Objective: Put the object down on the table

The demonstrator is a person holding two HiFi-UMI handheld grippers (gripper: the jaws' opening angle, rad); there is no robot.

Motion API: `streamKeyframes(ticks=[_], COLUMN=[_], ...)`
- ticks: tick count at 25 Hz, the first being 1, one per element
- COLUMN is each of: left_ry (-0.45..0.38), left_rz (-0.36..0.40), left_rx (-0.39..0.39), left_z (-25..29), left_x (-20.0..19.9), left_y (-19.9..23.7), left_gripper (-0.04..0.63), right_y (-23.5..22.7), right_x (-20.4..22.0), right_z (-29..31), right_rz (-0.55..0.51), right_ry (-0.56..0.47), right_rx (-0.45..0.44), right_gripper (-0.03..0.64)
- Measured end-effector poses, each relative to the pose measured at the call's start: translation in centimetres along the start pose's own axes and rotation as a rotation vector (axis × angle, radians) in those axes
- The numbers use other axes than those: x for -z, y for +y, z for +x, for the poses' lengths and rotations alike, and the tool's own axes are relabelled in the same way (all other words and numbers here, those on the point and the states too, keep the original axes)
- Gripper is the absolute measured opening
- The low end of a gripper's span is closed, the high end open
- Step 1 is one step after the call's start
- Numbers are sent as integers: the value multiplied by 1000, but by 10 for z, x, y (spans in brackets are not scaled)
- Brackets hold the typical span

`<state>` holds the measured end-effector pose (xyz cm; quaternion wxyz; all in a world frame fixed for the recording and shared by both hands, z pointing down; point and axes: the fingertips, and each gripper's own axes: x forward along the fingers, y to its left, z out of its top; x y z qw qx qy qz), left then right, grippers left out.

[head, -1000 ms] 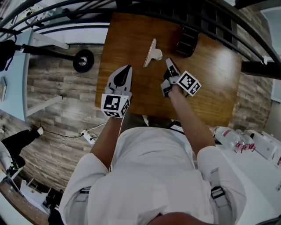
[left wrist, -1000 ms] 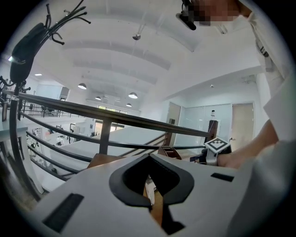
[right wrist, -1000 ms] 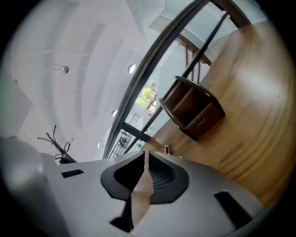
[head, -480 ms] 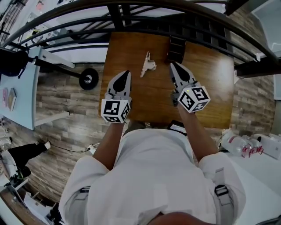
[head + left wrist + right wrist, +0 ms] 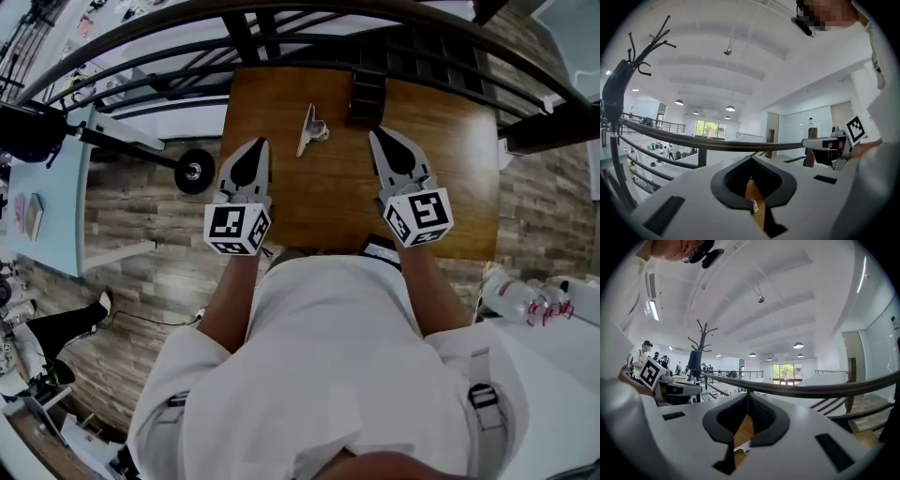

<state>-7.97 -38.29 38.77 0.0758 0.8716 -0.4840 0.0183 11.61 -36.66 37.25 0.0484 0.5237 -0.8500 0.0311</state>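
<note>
2 closed tools, left gripper [image 5: 260, 144] and right gripper [image 5: 374, 136], flank clip [image 5: 308, 129].

A flat white clip-like object [image 5: 308, 128] lies on the brown wooden table [image 5: 323, 202], between the left gripper [image 5: 260, 143] and right gripper [image 5: 374, 134], touching neither

No words or numbers are legible; left tool [image 5: 259, 144] and right tool [image 5: 376, 136] show only square coded markers [image 5: 232, 225].

Tabletop [image 5: 323, 202] lies open this side of the white clip [image 5: 309, 128] (dark box [image 5: 367, 94] crowds the far edge).
</note>
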Motion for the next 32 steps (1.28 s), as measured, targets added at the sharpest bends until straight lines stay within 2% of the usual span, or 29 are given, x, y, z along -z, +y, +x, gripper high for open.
streamKeyframes(ticks=[7, 18, 22, 32], left_ry=[-6, 21, 7, 30], left_rz=[0, -50, -41, -11], left_rx=[46, 91, 145, 150], left_z=[-3, -4, -4, 2], left_x=[5, 24, 24, 32], left_y=[-13, -21, -29, -30], left_gripper=[14, 14, 14, 14], right_y=[-6, -4, -7, -9], right_x=[20, 33, 37, 43], right_z=[-8, -9, -10, -3], right_rz=[42, 81, 90, 102], right_ry=[25, 40, 44, 52], right_rx=[0, -24, -21, -25], right_gripper=[28, 28, 28, 28])
